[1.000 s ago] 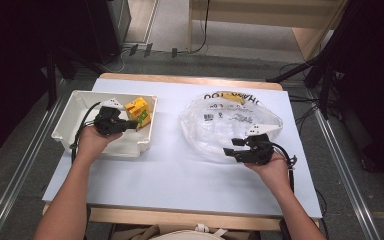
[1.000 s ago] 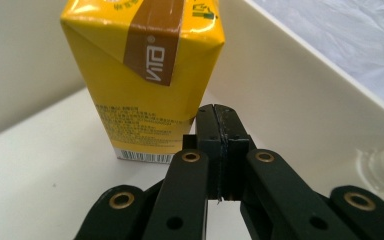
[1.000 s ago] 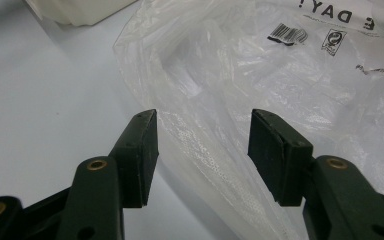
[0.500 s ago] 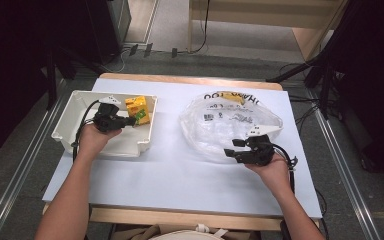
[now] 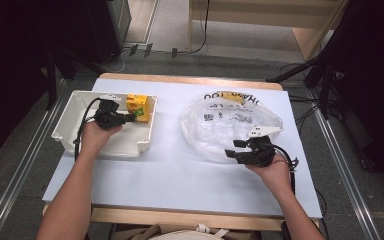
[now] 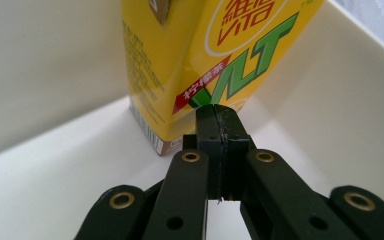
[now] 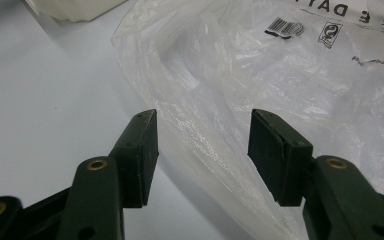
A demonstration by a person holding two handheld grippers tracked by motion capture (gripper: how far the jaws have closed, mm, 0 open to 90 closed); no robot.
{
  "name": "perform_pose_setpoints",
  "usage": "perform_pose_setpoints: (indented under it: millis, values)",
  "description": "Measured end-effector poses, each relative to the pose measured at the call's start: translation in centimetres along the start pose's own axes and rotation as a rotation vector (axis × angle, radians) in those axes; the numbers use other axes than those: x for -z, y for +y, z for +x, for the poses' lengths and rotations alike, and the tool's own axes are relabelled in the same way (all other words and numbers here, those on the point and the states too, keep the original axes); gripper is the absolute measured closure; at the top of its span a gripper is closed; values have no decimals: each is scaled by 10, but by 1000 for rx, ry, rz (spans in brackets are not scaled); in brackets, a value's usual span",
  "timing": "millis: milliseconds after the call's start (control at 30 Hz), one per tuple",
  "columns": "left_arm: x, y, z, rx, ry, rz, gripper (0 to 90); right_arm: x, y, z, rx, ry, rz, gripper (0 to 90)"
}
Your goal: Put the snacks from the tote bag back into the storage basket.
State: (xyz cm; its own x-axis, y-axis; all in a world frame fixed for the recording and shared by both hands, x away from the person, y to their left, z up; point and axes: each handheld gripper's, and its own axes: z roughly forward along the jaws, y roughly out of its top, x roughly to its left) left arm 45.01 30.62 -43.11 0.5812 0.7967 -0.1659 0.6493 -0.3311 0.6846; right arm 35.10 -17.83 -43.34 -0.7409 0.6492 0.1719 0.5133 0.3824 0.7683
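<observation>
White table top (image 5: 180,175) on a wooden frame, with a pale wooden edge (image 5: 190,80) along the far side. Grey floor (image 5: 170,35) beyond, crossed by black cables (image 5: 205,30). Light wooden furniture (image 5: 260,20) at the back. Metal rail (image 5: 350,175) along the right.

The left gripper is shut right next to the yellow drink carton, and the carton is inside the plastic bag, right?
Not quite. The left gripper is shut right by the yellow drink carton, but the carton stands in the white tray, not in the plastic bag. The high view shows the tray at the left and the bag at the right; the left gripper view shows the tray's white walls around the carton.
</observation>
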Motion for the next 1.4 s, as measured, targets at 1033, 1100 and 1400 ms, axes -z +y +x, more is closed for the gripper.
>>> perform_pose_setpoints:
  millis: [1033, 1100, 1400]
  values:
    - [-13, 7, -15, -28, -36, -9, 900, -1, 0, -1, -1, 3, 1, 468]
    - [-14, 7, -15, -23, -42, -5, 900, -1, 0, -1, -1, 2, 1, 468]
    - [-7, 11, -20, -21, -67, 17, 876, 0, 0, -1, -6, 2, 0, 468]
